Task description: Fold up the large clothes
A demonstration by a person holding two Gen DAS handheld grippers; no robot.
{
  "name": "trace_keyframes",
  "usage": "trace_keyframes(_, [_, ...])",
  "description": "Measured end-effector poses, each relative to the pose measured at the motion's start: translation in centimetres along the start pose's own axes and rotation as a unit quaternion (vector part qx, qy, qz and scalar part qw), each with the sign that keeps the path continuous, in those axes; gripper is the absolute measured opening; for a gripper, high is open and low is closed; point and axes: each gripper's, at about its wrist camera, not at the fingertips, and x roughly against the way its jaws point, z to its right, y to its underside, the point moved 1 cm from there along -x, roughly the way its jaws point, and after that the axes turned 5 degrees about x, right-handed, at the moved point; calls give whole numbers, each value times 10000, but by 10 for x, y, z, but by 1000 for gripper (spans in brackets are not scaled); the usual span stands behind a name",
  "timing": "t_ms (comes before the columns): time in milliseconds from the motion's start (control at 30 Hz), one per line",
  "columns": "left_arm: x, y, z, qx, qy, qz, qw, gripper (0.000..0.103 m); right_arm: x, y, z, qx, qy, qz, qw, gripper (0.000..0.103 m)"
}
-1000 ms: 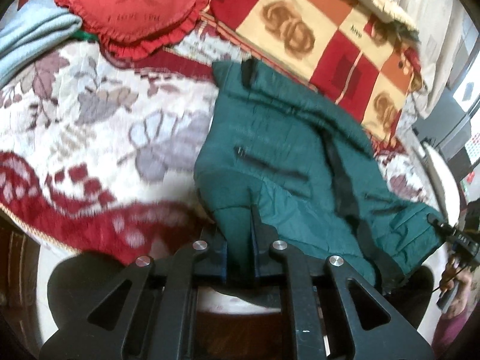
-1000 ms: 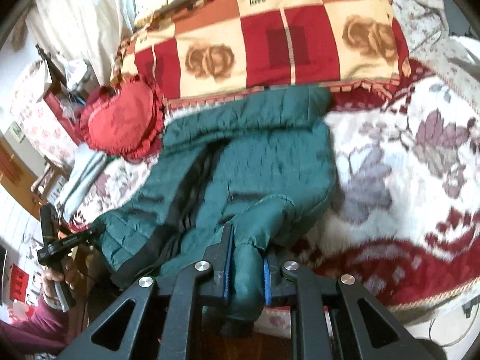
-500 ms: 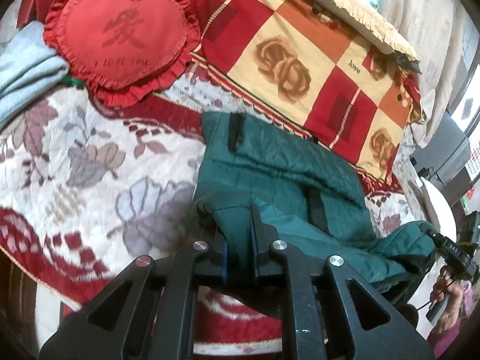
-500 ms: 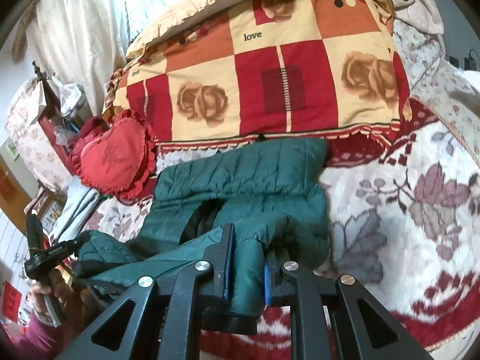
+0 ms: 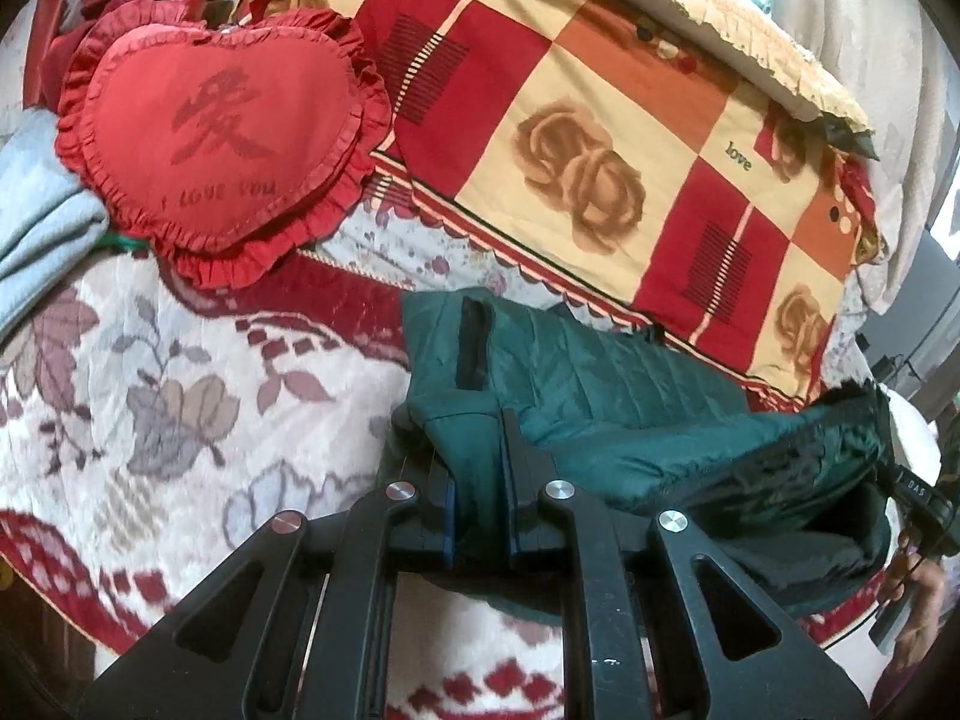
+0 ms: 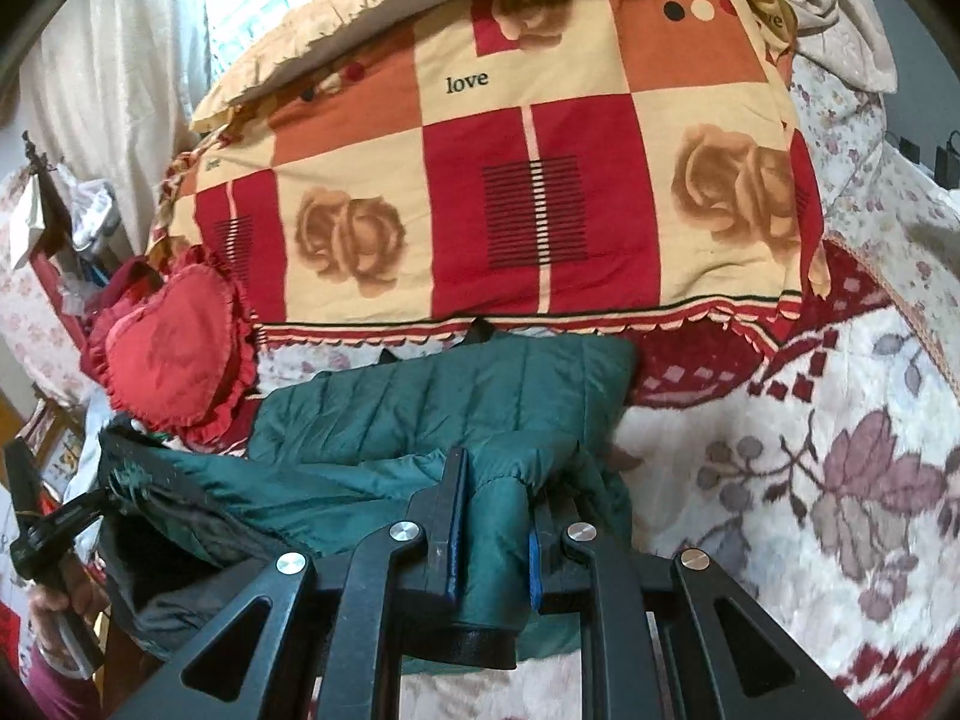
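Note:
A dark green quilted jacket lies on the bed, its near hem lifted and carried over its far part. My left gripper is shut on one corner of the jacket hem. My right gripper is shut on the other corner of the jacket. The lifted edge hangs slack between the two grippers and shows the dark lining. Each view shows the other gripper at its side edge: the right one, the left one.
A red heart cushion lies at the back left on the floral bedspread. A big red and cream checked pillow stands right behind the jacket. A light blue cloth lies at the far left.
Both grippers have lifted the jacket's near hem and carried it forward toward the pillow, so the jacket is doubling over itself. Both stay shut on the cloth.

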Motion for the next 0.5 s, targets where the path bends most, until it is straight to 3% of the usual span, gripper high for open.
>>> trace_keyframes(500, [-83,-48,11,-41,-495,-129,9987,11,-87,-43,22,-136,471,-356,9982,14])
